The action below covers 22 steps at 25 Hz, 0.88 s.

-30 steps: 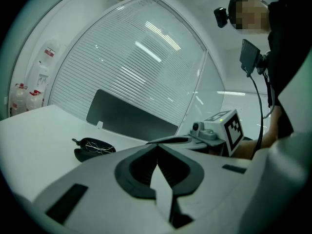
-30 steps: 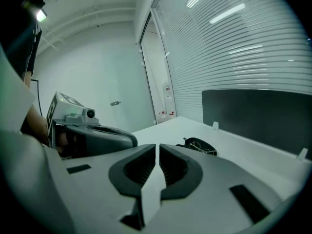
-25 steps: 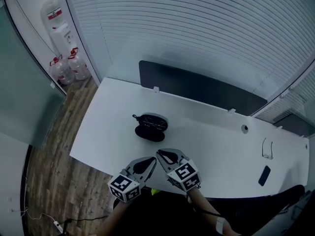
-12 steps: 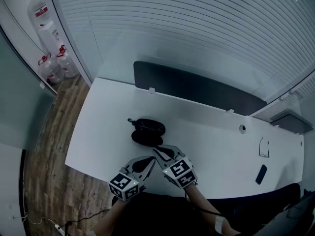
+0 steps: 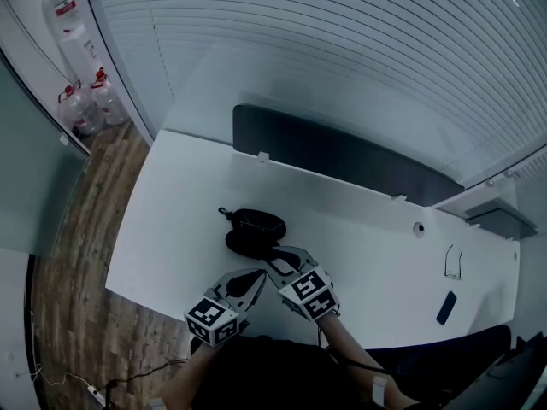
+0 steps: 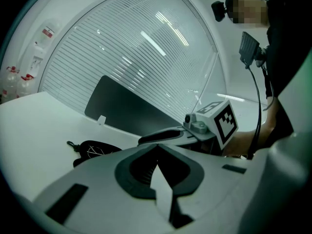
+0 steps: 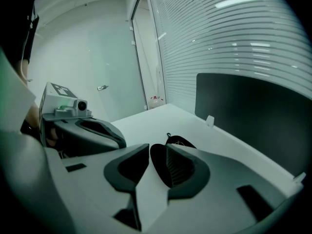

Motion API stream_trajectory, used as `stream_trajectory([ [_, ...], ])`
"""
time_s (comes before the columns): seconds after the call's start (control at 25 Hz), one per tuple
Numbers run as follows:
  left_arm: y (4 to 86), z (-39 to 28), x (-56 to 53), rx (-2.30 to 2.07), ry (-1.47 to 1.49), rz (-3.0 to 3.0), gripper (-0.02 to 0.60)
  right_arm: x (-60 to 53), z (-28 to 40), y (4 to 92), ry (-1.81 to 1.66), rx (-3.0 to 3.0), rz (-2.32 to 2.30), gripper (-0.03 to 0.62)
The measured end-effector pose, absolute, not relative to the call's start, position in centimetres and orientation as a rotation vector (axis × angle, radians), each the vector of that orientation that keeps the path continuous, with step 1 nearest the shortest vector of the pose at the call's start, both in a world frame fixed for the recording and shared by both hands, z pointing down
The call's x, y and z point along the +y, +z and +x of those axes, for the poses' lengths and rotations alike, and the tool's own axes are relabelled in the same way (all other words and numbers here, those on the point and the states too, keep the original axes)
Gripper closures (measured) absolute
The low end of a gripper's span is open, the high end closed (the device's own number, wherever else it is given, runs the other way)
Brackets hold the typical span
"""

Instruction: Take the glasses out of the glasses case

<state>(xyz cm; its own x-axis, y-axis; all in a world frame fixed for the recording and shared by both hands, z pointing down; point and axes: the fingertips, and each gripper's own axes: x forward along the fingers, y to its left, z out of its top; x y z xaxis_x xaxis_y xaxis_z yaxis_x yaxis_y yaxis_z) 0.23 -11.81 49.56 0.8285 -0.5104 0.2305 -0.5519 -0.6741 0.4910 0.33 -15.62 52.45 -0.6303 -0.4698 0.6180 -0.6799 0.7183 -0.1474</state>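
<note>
One glasses case (image 5: 255, 231) lies crosswise just beyond the right gripper (image 5: 273, 253), its empty jaws opening; the left gripper (image 5: 260, 274), jaws together, is farther.

The oval glasses case (image 5: 256, 225) was black, the flat desktop (image 5: 171, 220) plain white, the upright divider panel (image 5: 342, 156) dark charcoal, the slatted blinds (image 5: 342, 41) white with horizontal stripes, and the plank floor (image 5: 77, 229) brown wood-grain.
</note>
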Motion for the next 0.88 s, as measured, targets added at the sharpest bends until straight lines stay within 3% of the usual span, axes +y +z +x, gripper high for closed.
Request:
stream_trajectory([
  [0.12, 50.0, 0.3, -12.3, -0.772, 0.100, 2.441, 0.571, -16.3, 0.5, 53.2, 0.512, -2.342, 0.861, 0.474],
  [0.88, 52.6, 0.1, -16.0, -0.790, 0.061, 2.359, 0.571, -19.5, 0.5, 56.9, 0.462, -2.190, 0.784, 0.476],
])
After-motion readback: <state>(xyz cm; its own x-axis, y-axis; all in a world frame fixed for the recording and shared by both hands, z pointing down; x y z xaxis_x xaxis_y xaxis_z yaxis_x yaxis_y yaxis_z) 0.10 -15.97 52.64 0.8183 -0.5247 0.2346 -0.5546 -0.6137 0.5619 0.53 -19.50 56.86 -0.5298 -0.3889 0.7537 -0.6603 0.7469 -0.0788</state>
